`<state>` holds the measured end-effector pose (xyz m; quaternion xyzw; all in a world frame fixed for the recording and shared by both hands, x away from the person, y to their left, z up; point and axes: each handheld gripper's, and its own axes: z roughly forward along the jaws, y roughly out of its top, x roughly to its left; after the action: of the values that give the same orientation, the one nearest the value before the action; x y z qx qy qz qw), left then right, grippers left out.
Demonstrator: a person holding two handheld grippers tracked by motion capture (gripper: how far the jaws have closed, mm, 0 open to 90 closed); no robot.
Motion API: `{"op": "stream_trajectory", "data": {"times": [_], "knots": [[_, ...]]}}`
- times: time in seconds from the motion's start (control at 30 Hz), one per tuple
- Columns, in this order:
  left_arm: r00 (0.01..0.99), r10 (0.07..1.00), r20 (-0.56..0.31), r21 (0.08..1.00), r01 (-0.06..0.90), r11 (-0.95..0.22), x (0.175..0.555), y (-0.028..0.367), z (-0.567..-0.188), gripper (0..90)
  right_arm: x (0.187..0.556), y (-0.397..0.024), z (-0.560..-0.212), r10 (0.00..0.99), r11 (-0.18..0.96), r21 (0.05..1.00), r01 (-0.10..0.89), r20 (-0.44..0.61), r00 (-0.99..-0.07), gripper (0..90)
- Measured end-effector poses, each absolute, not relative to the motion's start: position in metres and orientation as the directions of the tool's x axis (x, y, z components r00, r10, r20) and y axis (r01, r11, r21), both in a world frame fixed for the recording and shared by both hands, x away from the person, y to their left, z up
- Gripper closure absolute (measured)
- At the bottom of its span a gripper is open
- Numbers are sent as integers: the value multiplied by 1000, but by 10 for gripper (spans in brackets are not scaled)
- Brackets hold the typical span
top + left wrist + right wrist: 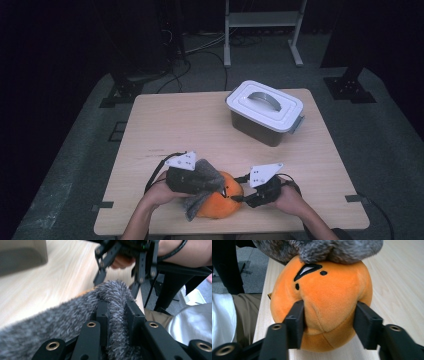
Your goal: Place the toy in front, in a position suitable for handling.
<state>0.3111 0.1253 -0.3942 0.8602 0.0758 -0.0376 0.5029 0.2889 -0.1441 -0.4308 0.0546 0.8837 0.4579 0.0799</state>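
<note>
Right gripper view: unlabelled orange plush toy [324, 305]

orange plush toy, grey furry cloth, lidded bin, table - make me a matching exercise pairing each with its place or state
Things:
1. orange plush toy
2. grey furry cloth
3. white-lidded bin
4. left gripper

Place or state:
A. stands at the table's far right, lid on
B. shut on a fold of fur
C. lies at the near edge, between the right gripper's jaws
D. draped over the toy's top

Pairs: 1-C, 2-D, 3-A, 4-B
</note>
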Motion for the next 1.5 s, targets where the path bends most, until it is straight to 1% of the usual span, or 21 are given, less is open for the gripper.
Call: {"op": "stream_trajectory", "data": {"times": [0.1,0.17,0.2,0.33,0.47,0.63,0.73,0.83,0.9,1.0,1.03,1.1,1.17,1.3,1.4,1.5], "knots": [[990,54,-129,866,139,-480,310,110,-387,754,284,-139,-428,154,568,823,-7,-115,-981,506],[993,56,-108,846,121,-520,310,102,-388,754,282,-136,-428,146,587,809,-22,-132,-980,518],[992,63,-111,845,128,-520,311,102,-389,754,283,-137,-428,150,593,805,-18,-133,-980,525],[988,94,-120,843,151,-515,314,111,-393,755,287,-144,-431,168,584,812,17,-100,-981,560],[985,137,-102,835,160,-526,314,128,-393,754,288,-145,-430,178,578,816,32,-88,-980,570],[979,178,-102,831,182,-526,314,144,-394,753,290,-151,-425,205,570,821,27,-111,-972,580],[980,172,-97,840,173,-515,313,142,-390,753,292,-157,-419,232,562,827,29,-124,-965,582],[987,135,-89,853,146,-501,312,130,-383,751,290,-156,-417,251,570,822,12,-160,-955,579],[991,118,-69,839,122,-531,312,120,-381,751,288,-151,-418,241,554,833,8,-151,-959,538],[991,118,-57,815,114,-567,312,113,-384,752,286,-147,-419,218,565,825,-1,-151,-964,423],[990,124,-59,816,120,-566,313,114,-386,753,288,-150,-420,220,559,829,11,-136,-966,401],[988,143,-63,808,134,-574,315,119,-390,753,293,-159,-421,221,531,847,42,-90,-971,390],[985,149,-85,814,155,-560,317,127,-394,753,297,-162,-421,225,521,852,50,-81,-971,341],[982,165,-95,817,172,-551,317,134,-396,753,299,-153,-428,216,533,843,74,-51,-975,390],[982,158,-99,828,169,-535,315,132,-391,753,297,-146,-428,209,545,837,45,-83,-974,519],[989,121,-84,839,135,-527,311,123,-382,752,294,-144,-426,208,551,834,40,-91,-974,590]]}}
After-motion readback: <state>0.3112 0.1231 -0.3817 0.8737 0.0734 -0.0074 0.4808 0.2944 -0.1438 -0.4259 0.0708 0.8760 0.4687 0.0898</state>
